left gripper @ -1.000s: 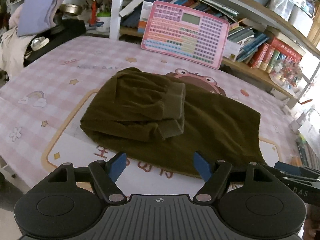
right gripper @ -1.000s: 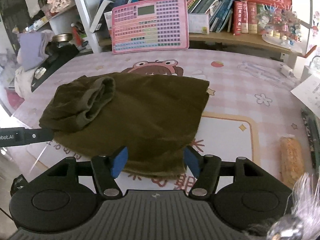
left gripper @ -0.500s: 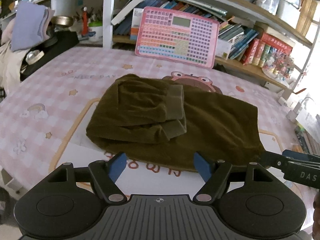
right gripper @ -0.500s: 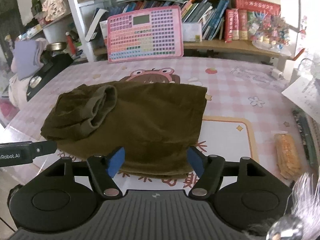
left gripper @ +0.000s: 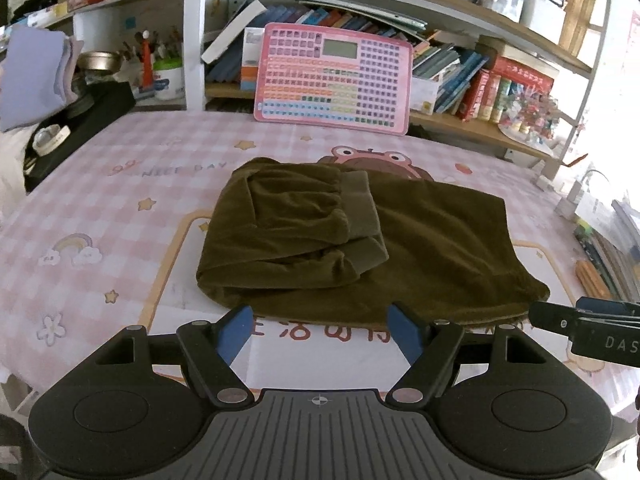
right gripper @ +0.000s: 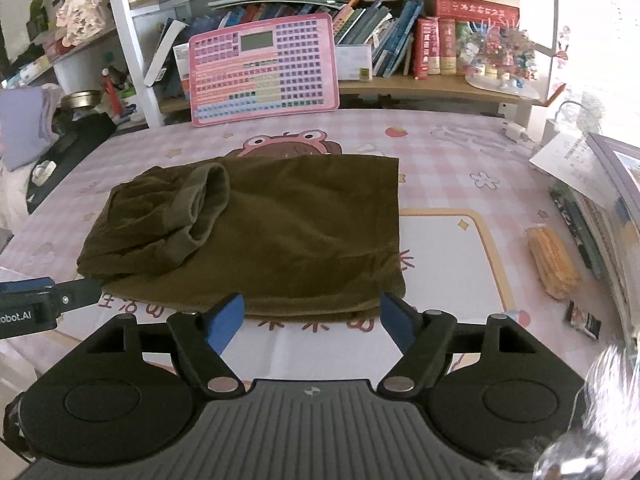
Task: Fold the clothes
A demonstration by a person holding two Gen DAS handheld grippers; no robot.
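Note:
An olive-brown garment (left gripper: 360, 240) (right gripper: 280, 232) lies folded on the pink checked table cover, with a cuffed sleeve (left gripper: 360, 216) (right gripper: 204, 204) laid over its left half. My left gripper (left gripper: 320, 330) hovers open just in front of the garment's near edge, nothing between its blue pads. My right gripper (right gripper: 312, 320) hangs over the same near edge further right; its jaws are opening and hold nothing. Each gripper's black tip shows in the other's view, the right gripper (left gripper: 584, 330) at the right edge and the left gripper (right gripper: 44, 304) at the left edge.
A pink keyboard toy (left gripper: 334, 80) (right gripper: 264, 68) leans against bookshelves behind the table (right gripper: 460, 152). An orange packet (right gripper: 552, 260), books and papers (right gripper: 600, 200) line the right side. Lilac clothes (left gripper: 36, 76) and a black case (left gripper: 80, 120) sit at the left.
Both grippers have drawn back from the garment toward the near table edge. The right gripper's jaws have spread wider. The left view has rolled level. The garment lies unmoved.

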